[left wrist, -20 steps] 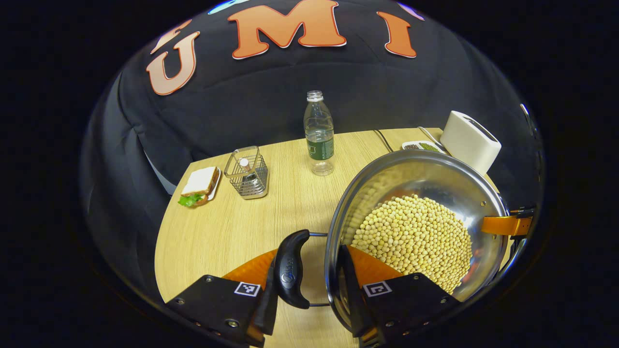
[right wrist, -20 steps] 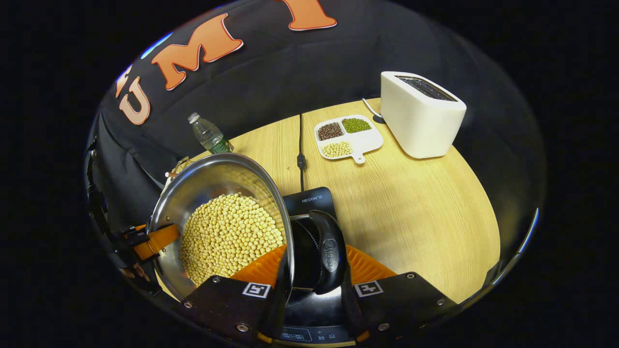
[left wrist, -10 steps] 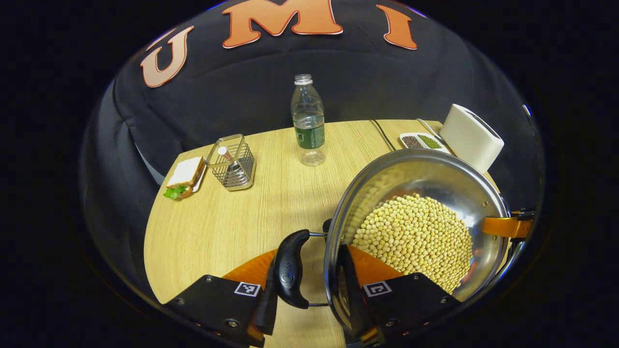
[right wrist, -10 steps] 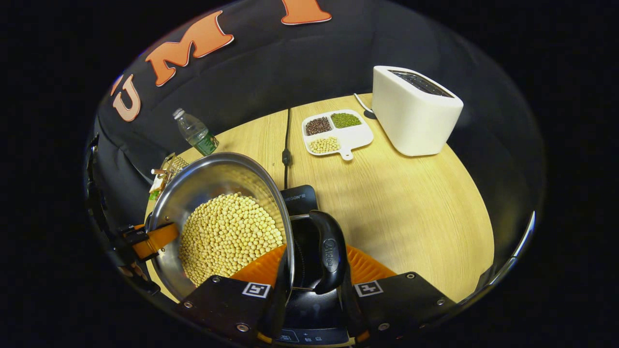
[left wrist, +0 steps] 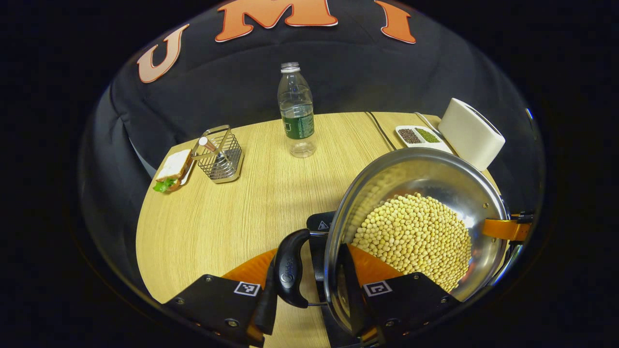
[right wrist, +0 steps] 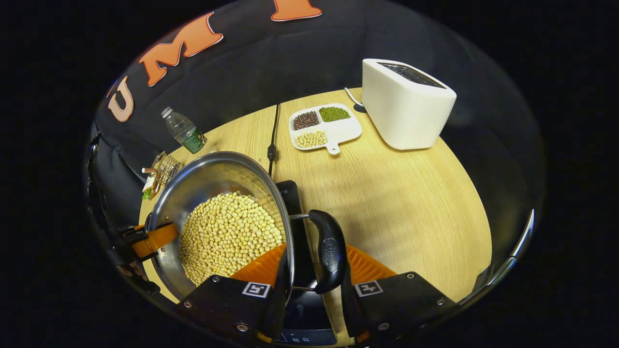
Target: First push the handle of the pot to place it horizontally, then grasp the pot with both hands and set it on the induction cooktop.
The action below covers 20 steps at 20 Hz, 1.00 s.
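Observation:
A steel pot (left wrist: 425, 174) full of yellow soybeans hangs between both grippers. My left gripper (left wrist: 307, 292) is shut on the pot's black side handle (left wrist: 290, 268), with one finger outside the handle and the other inside the rim. My right gripper (right wrist: 314, 295) is shut the same way on the opposite handle (right wrist: 329, 251) of the pot (right wrist: 217, 179). The black induction cooktop (right wrist: 302, 309) lies under the pot's right side, and its corner (left wrist: 323, 224) pokes out beneath the pot. Whether the pot touches the cooktop I cannot tell.
On the wooden table (left wrist: 217, 217) stand a water bottle (left wrist: 296, 116), a wire basket (left wrist: 217, 154) and a sandwich (left wrist: 171, 169) at the far left. A white toaster (right wrist: 406, 108), a divided bean tray (right wrist: 325, 126) and the cooktop's cable (right wrist: 273, 140) lie at the far right.
Both grippers have carried the pot towards the near side. The far objects have slid upward in both views, and the cooktop's corner has come into sight under the pot in the left gripper view.

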Each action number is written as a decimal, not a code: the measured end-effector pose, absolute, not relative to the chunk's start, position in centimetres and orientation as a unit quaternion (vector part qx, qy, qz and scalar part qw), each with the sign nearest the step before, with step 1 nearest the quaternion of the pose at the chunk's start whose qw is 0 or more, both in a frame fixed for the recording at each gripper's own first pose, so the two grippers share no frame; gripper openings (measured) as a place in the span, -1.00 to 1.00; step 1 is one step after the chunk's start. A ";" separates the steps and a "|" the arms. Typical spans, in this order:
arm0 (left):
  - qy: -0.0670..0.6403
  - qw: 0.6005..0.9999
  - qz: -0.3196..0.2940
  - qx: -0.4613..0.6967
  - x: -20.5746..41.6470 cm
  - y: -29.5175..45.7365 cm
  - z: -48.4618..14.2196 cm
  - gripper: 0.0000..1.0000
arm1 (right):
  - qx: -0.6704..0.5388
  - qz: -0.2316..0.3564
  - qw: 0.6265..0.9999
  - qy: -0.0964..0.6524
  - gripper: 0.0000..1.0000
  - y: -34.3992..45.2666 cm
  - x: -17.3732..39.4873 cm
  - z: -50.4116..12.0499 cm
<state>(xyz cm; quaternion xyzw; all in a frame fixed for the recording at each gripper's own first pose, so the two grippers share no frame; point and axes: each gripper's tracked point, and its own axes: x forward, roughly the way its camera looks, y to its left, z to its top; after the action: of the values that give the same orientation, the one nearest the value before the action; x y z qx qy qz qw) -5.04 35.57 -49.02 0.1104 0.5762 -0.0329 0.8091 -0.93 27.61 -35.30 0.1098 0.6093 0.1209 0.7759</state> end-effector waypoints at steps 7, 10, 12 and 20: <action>0.574 0.809 -0.015 0.125 -5.7 35.8 -48.8 0.46 | 0.071 0.115 0.810 0.570 0.24 26.5 0.7 -34.9; 0.561 0.818 -0.010 0.129 -5.2 36.0 -47.0 0.66 | 0.052 0.116 0.840 0.527 0.59 25.9 2.9 -32.4; 0.552 0.825 -0.005 0.120 -5.2 36.2 -45.8 0.65 | 0.049 0.120 0.859 0.496 0.74 25.9 4.6 -30.4; 0.434 0.895 0.052 0.090 0.2 39.0 -32.9 0.65 | 0.068 0.176 0.922 0.338 0.87 28.3 9.6 -16.7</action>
<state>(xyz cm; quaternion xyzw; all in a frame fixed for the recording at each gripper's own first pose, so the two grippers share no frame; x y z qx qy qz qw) 0.21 39.04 -32.89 0.0903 0.4335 0.0523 0.8951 9.60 28.26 -16.67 0.0680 0.3381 0.1764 0.9219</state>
